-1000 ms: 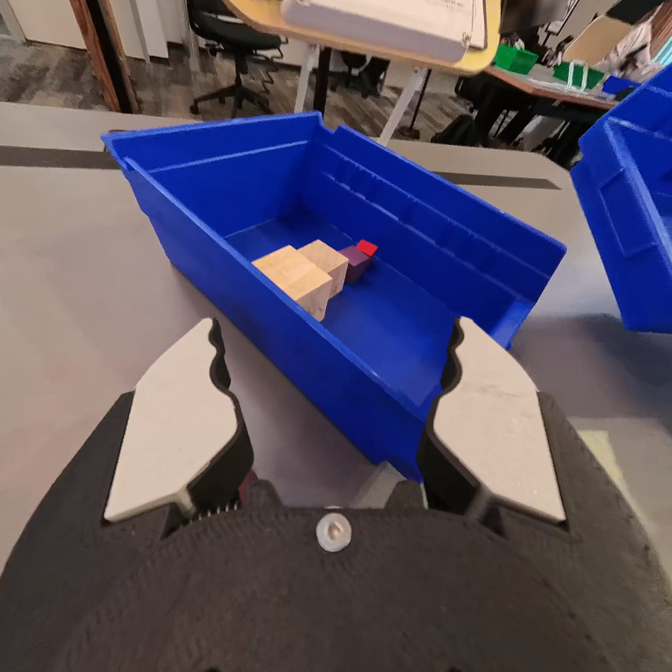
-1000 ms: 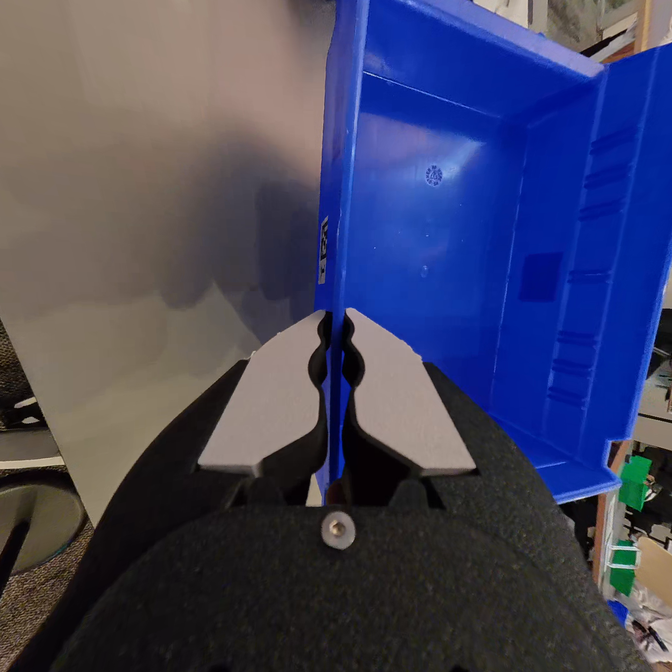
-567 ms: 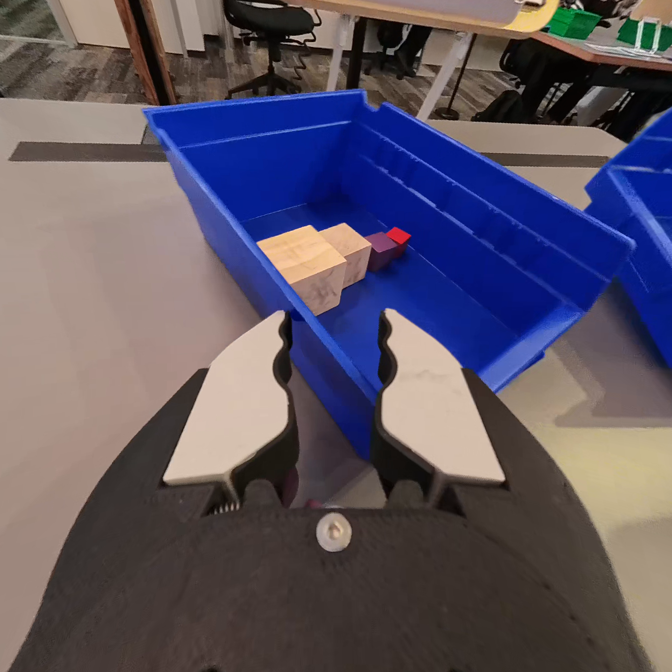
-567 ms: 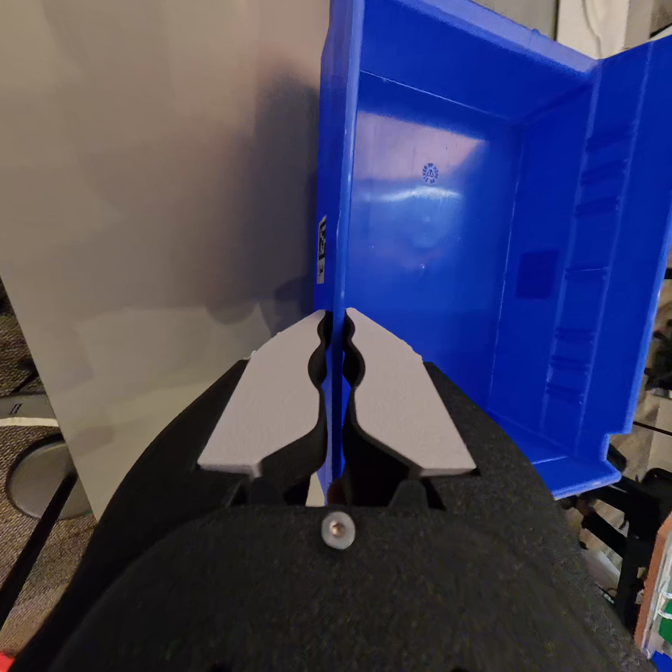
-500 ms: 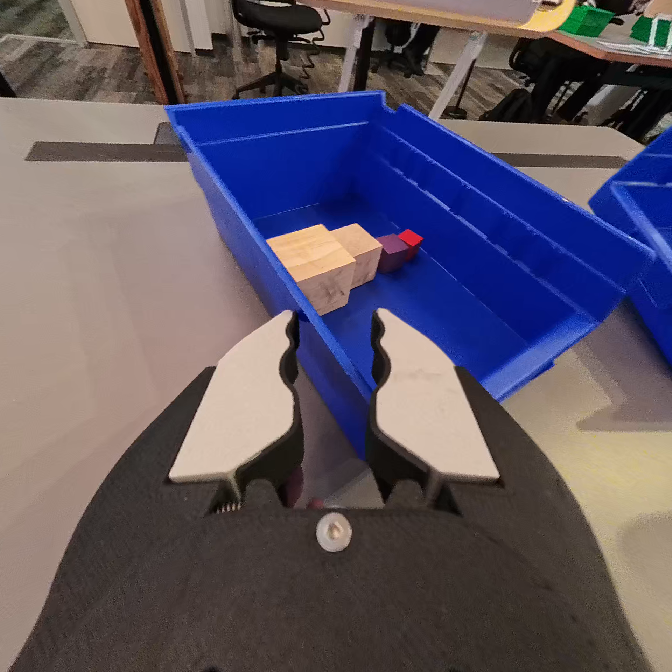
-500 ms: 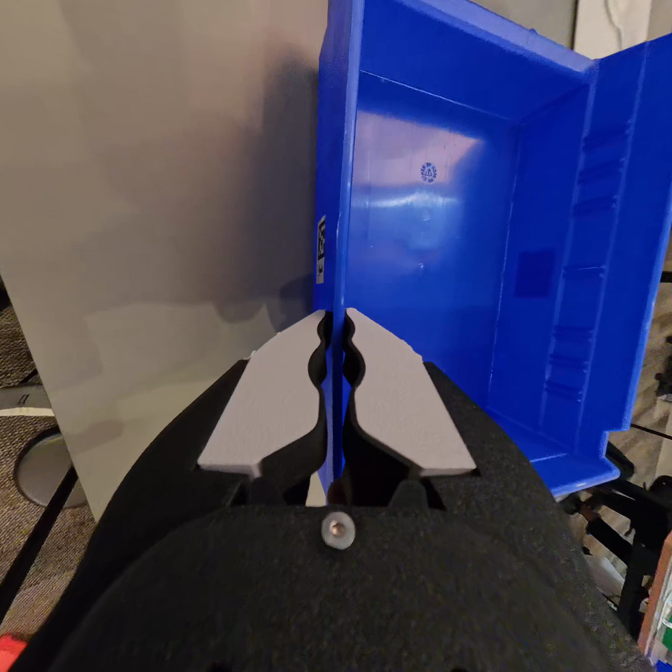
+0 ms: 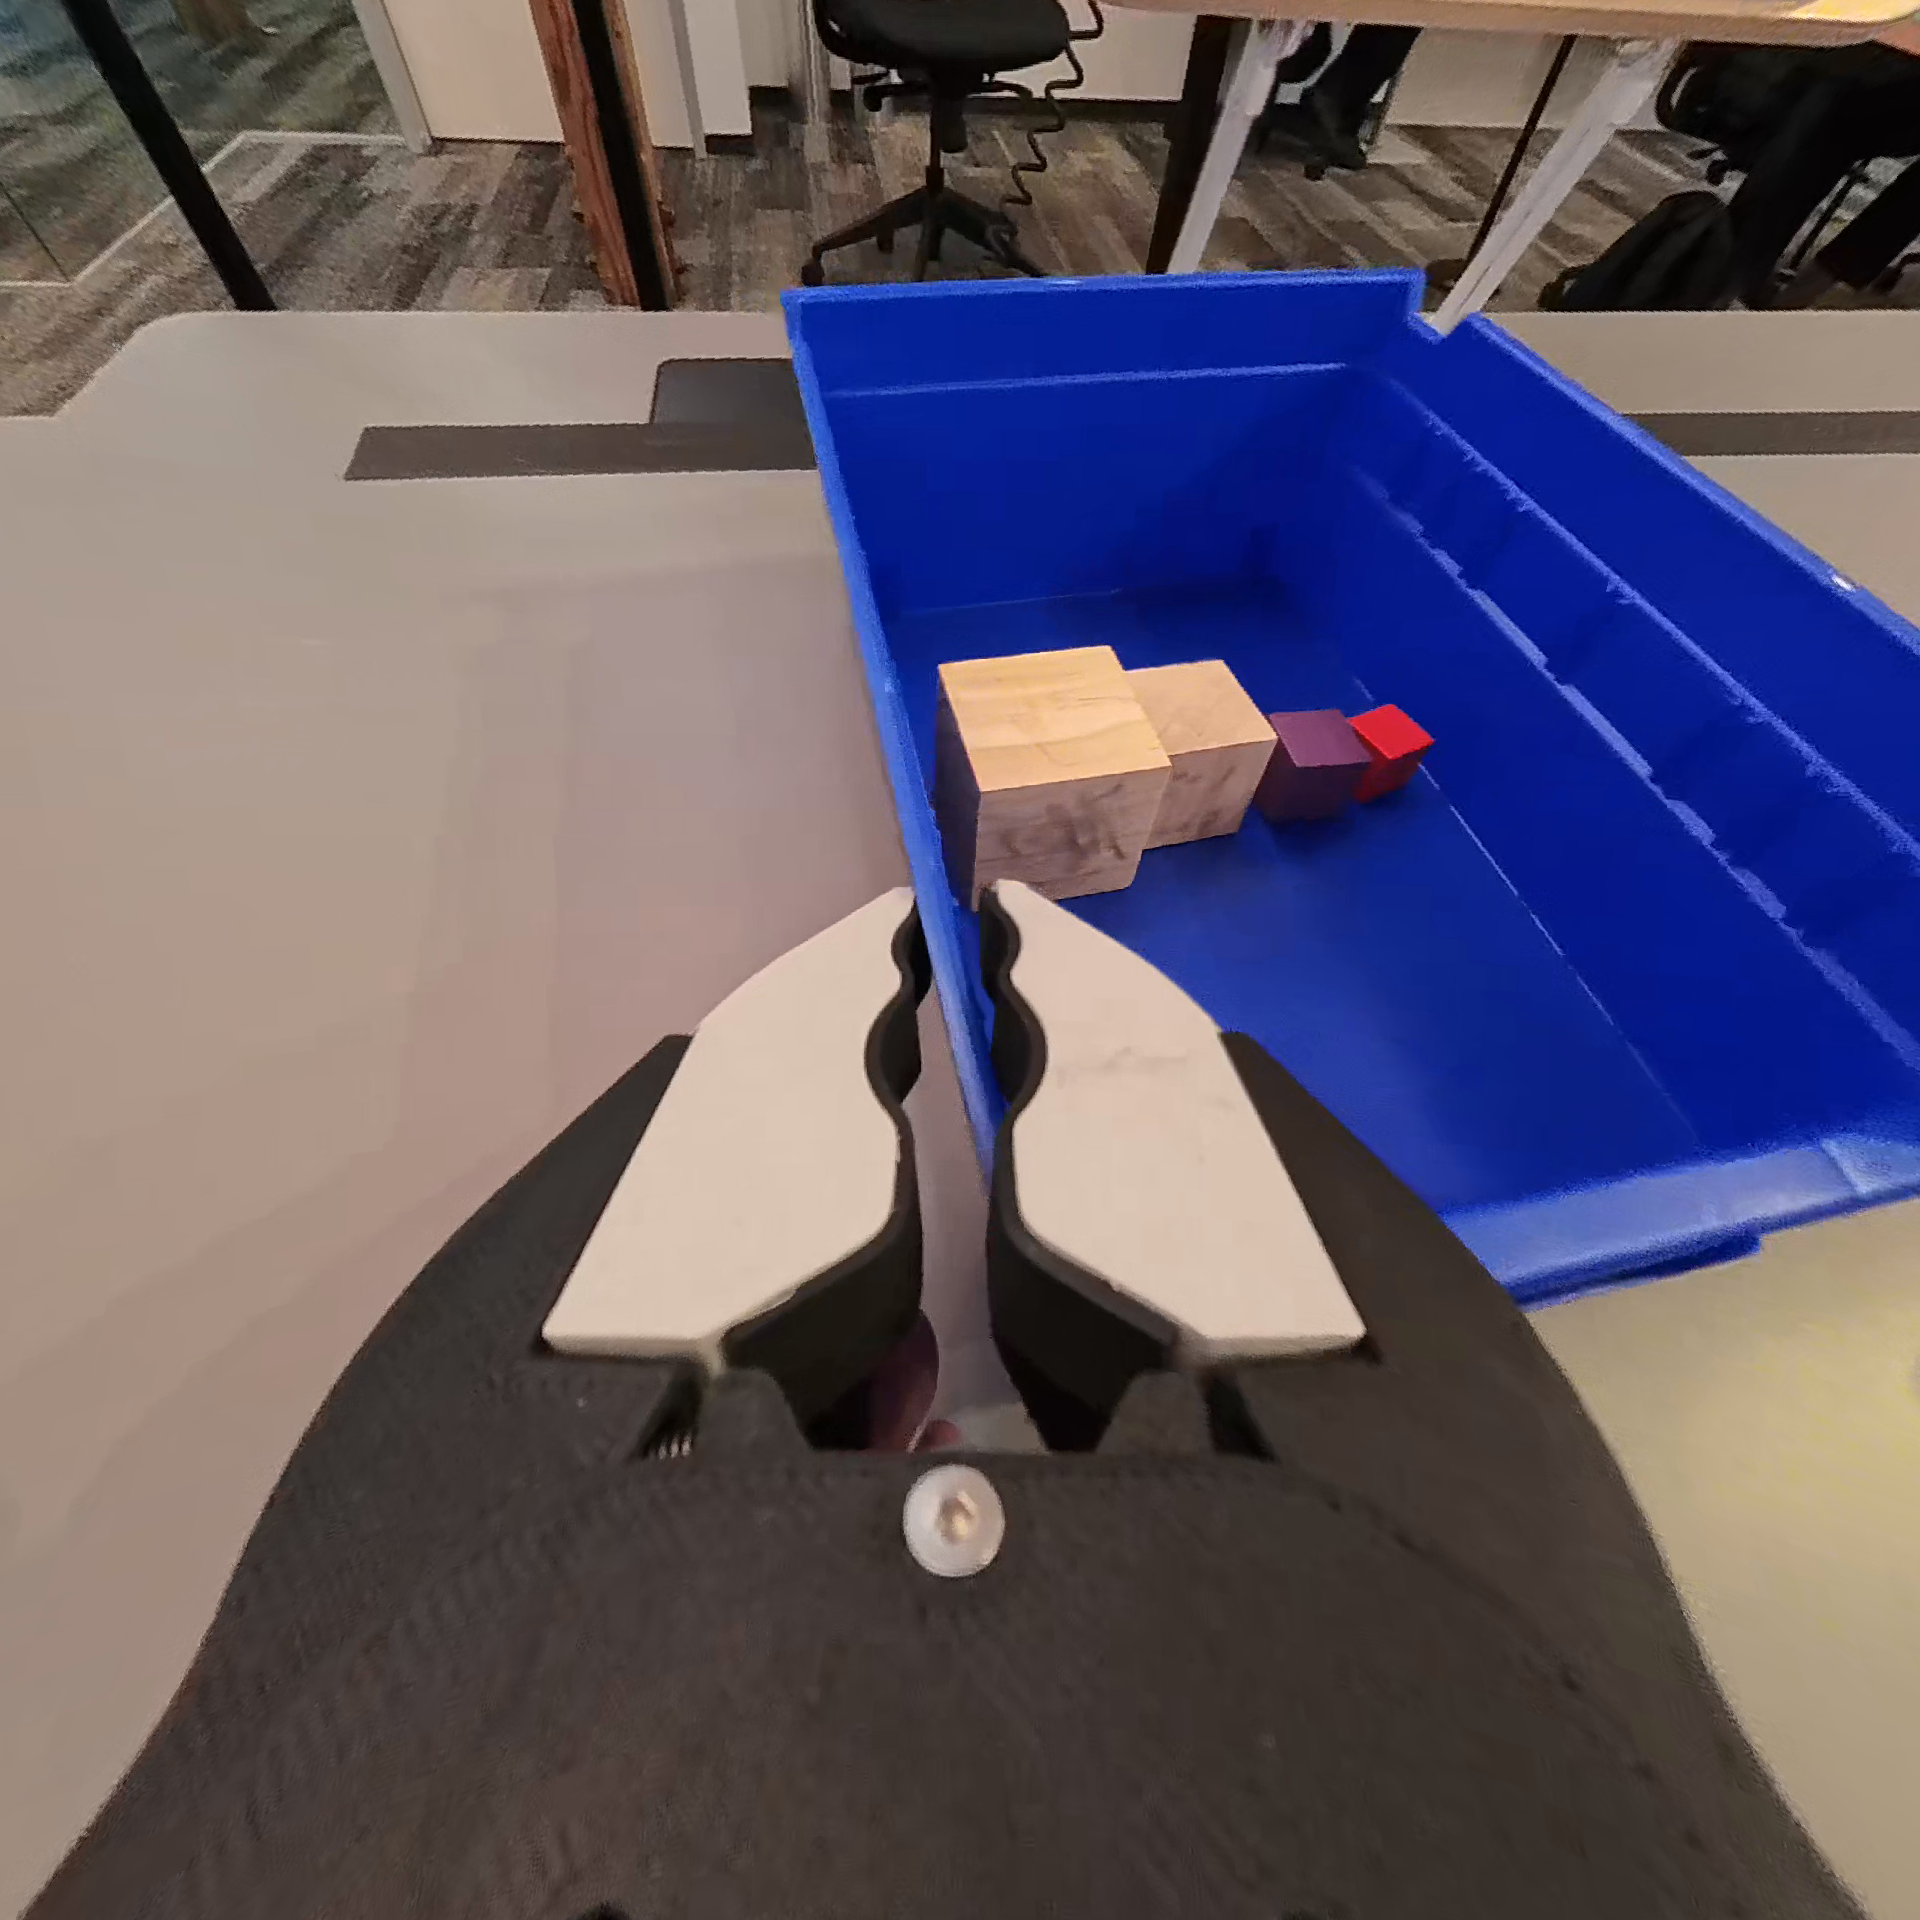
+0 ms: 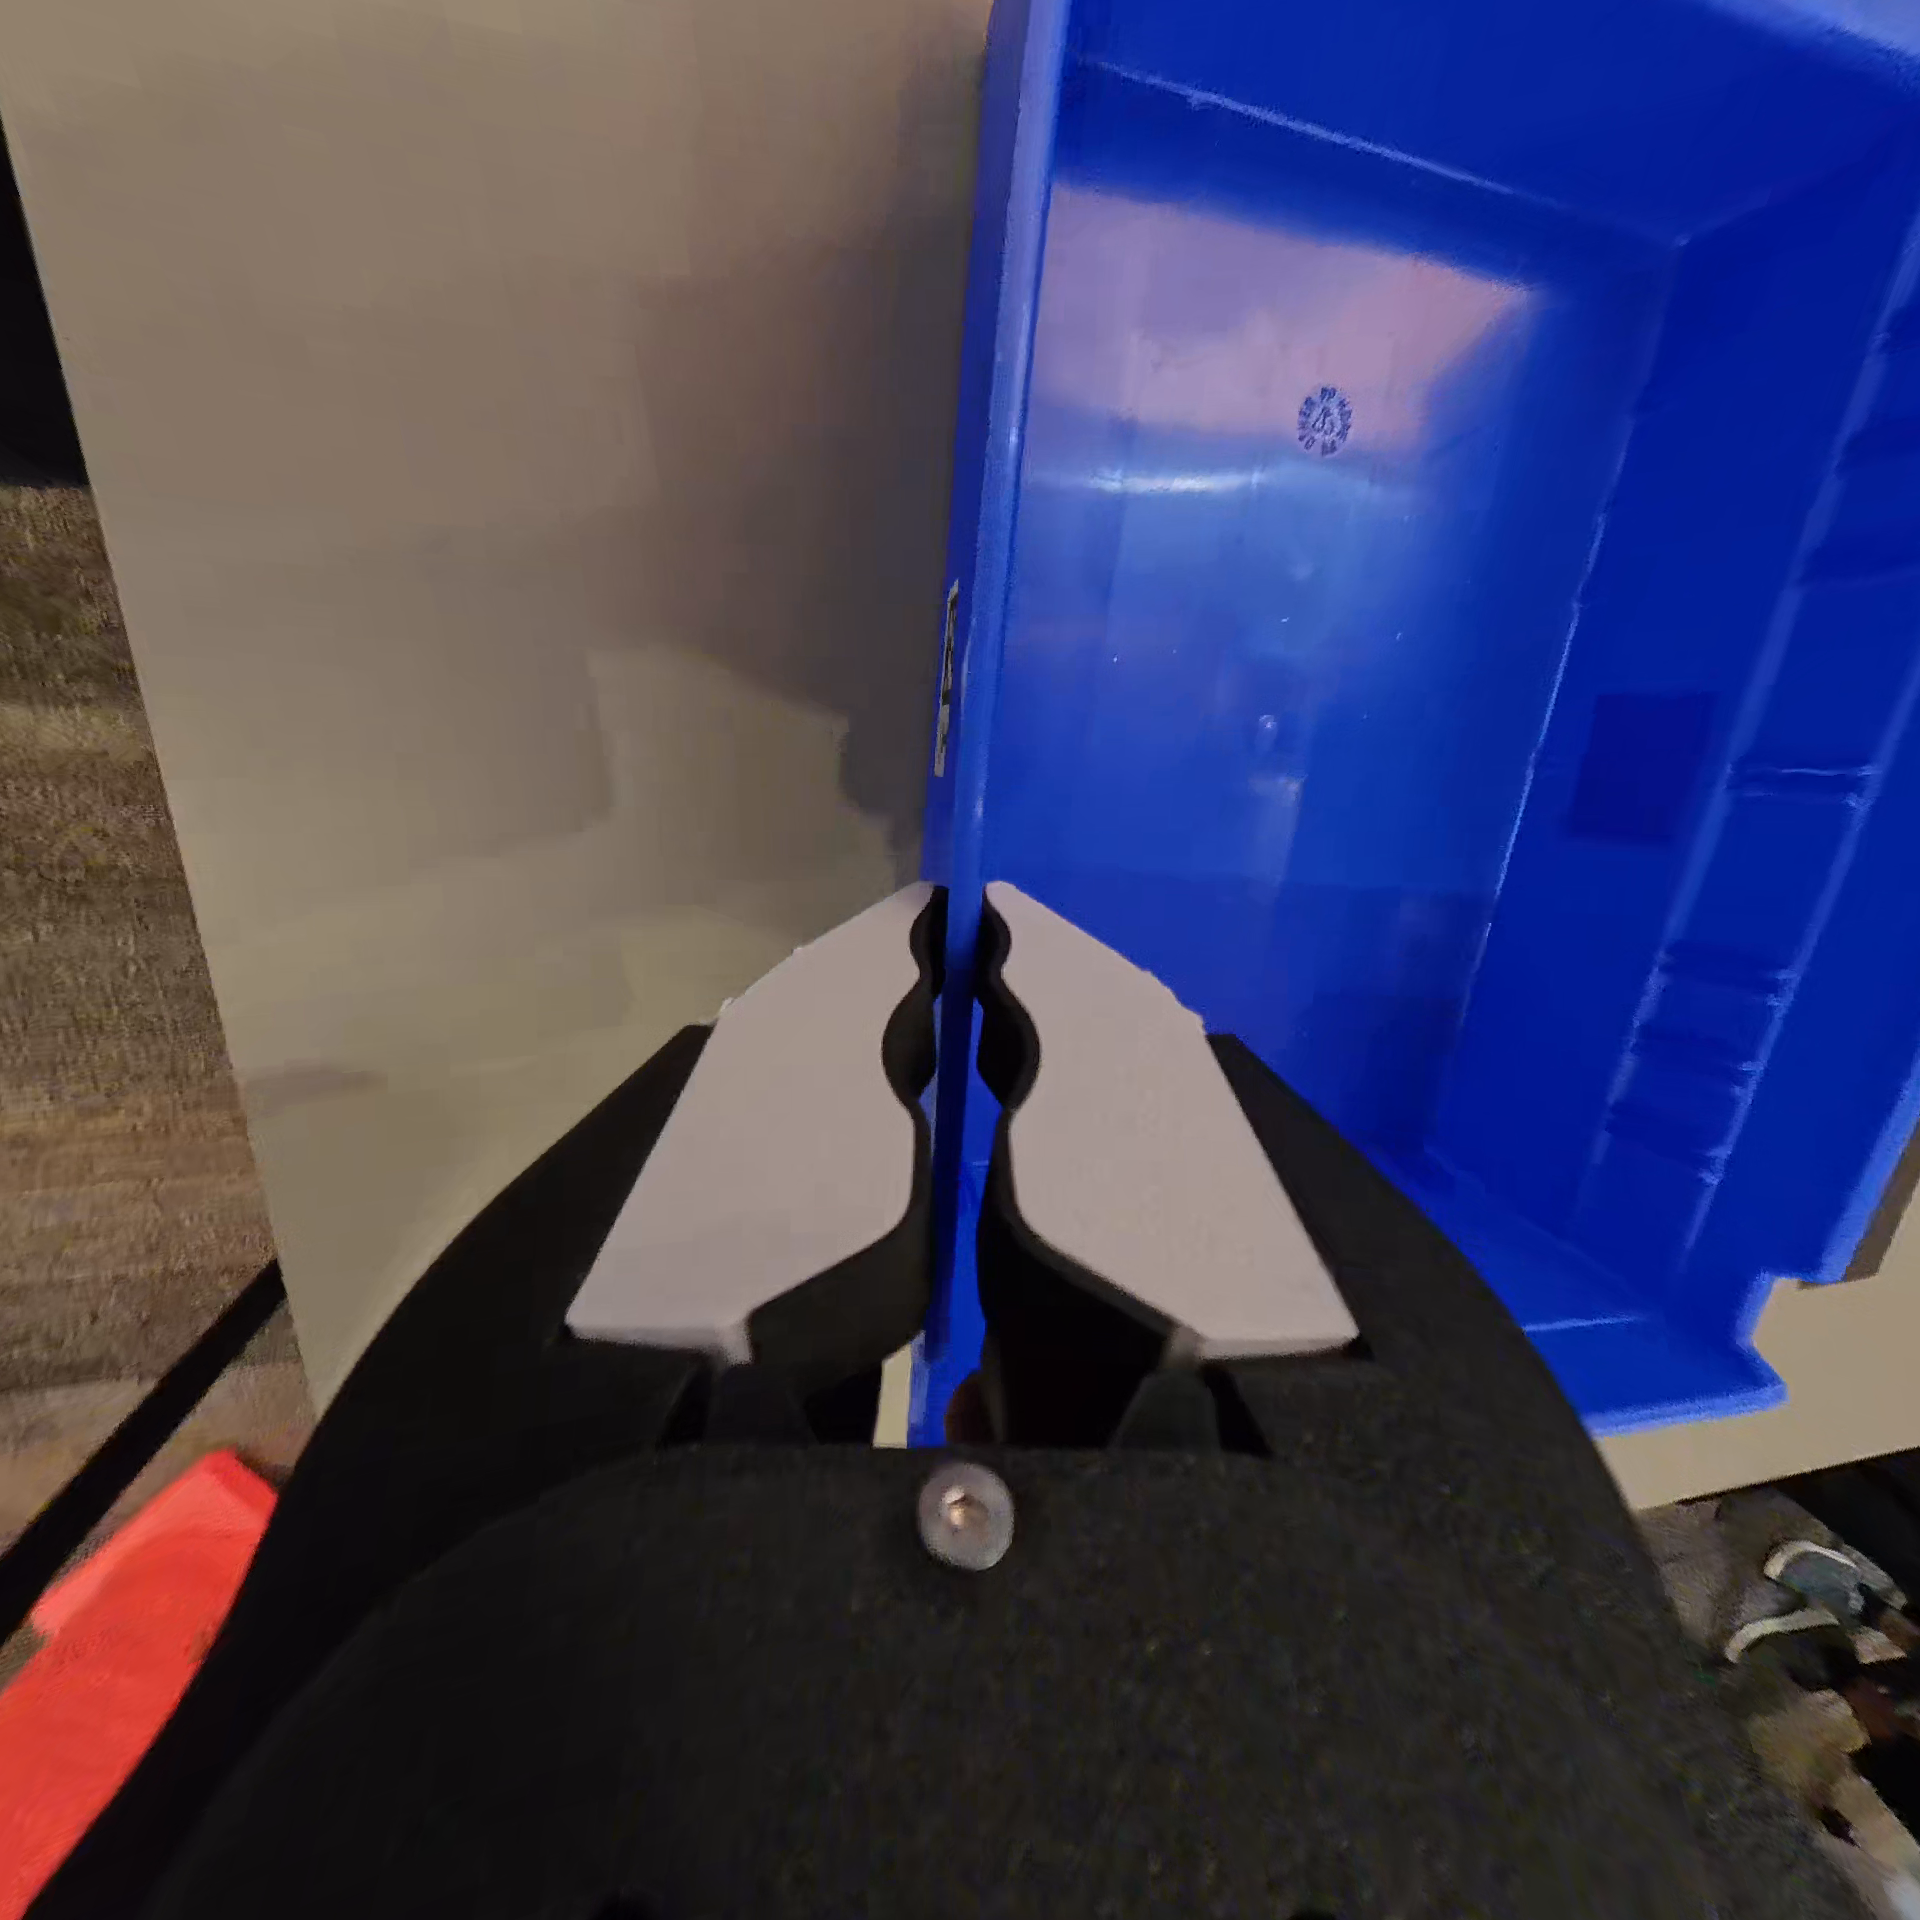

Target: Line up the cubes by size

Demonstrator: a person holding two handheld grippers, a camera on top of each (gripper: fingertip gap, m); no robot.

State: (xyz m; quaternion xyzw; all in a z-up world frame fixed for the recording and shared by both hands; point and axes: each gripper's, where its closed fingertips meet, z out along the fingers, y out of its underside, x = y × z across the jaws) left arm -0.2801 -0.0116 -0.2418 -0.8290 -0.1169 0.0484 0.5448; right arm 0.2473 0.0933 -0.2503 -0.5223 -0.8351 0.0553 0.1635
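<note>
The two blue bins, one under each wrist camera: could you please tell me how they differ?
The left claw's blue bin holds four cubes in a row, from the largest wooden cube to the small red cube; the right claw's blue bin is empty. Each has a side wall between claw fingers.

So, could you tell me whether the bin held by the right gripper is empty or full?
Empty: the blue bin shows only bare floor and walls inside. The right gripper is clamped on its side wall.

I see four cubes in one touching row on the bin floor, centre-right of the left wrist frame: large pale wooden cube [image 7: 1049,764] against the near wall, smaller wooden cube [image 7: 1205,748], purple cube [image 7: 1314,761], smallest red cube [image 7: 1392,748].
</note>
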